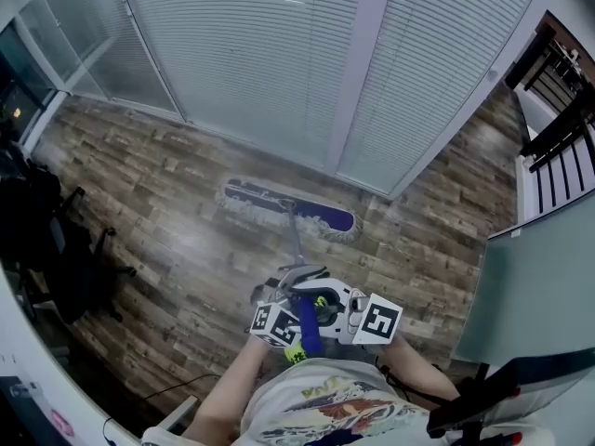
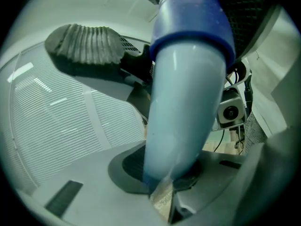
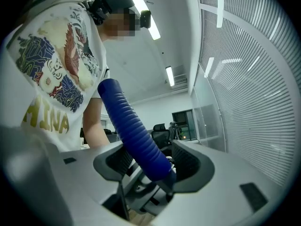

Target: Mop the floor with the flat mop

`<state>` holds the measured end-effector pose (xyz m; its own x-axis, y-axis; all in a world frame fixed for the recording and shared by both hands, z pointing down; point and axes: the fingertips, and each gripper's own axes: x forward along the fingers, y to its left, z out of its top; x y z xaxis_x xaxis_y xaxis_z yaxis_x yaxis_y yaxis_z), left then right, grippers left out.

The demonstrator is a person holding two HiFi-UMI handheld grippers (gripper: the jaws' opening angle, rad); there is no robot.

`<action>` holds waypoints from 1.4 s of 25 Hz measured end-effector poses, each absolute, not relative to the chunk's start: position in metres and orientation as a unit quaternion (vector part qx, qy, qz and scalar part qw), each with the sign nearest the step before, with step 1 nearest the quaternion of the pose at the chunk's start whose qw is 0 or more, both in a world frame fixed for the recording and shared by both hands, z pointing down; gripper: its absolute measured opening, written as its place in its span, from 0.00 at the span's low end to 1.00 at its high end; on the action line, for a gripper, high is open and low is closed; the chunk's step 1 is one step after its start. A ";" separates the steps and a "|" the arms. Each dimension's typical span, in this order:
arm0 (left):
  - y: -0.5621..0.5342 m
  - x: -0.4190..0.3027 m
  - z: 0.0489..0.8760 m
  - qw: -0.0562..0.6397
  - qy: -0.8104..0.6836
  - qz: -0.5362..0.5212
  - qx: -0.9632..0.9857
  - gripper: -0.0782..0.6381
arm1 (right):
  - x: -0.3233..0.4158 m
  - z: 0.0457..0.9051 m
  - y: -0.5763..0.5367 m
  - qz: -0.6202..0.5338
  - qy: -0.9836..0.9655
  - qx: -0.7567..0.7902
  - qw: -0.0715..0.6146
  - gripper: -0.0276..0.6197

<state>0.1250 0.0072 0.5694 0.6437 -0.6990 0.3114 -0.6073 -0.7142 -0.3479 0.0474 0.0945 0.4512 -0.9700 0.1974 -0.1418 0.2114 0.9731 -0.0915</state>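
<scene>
The flat mop head [image 1: 288, 209], blue with a pale fringe, lies on the wooden floor [image 1: 167, 193] close to the blinds. Its thin handle [image 1: 297, 244] runs back to both grippers in front of my body. My left gripper [image 1: 296, 284] is shut on the pale shaft [image 2: 183, 102] just below the blue collar [image 2: 190, 18], and the mop head [image 2: 87, 44] shows beyond it. My right gripper [image 1: 327, 307] is shut on the ribbed blue grip [image 3: 134, 131], higher up the handle. In the right gripper view the person's printed shirt [image 3: 51, 65] fills the left side.
White blinds [image 1: 279, 63] wall off the far side of the floor. Black office chairs [image 1: 46, 240] stand at the left. A black railing [image 1: 558, 128] and a grey panel [image 1: 530, 295] close the right side. A dark cable [image 1: 177, 388] lies near my feet.
</scene>
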 end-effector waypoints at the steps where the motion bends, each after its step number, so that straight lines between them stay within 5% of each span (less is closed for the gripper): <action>1: -0.010 0.122 0.570 0.106 0.363 -0.217 -0.900 0.16 | 0.044 0.452 0.077 -0.053 0.991 0.104 0.067 0.43; 17: -0.247 0.061 0.579 0.111 0.353 -0.245 -0.896 0.16 | -0.010 0.470 -0.159 -0.068 0.991 0.096 0.057 0.43; 35: -0.099 0.071 0.575 0.063 0.411 -0.231 -0.880 0.18 | 0.006 0.471 -0.001 -0.086 0.983 0.162 0.005 0.45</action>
<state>0.0706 -0.0989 0.5753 0.5551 -0.7523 0.3549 -0.6940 -0.6541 -0.3009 0.0055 -0.0007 0.4710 -0.9478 0.3168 -0.0369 0.3183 0.9329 -0.1684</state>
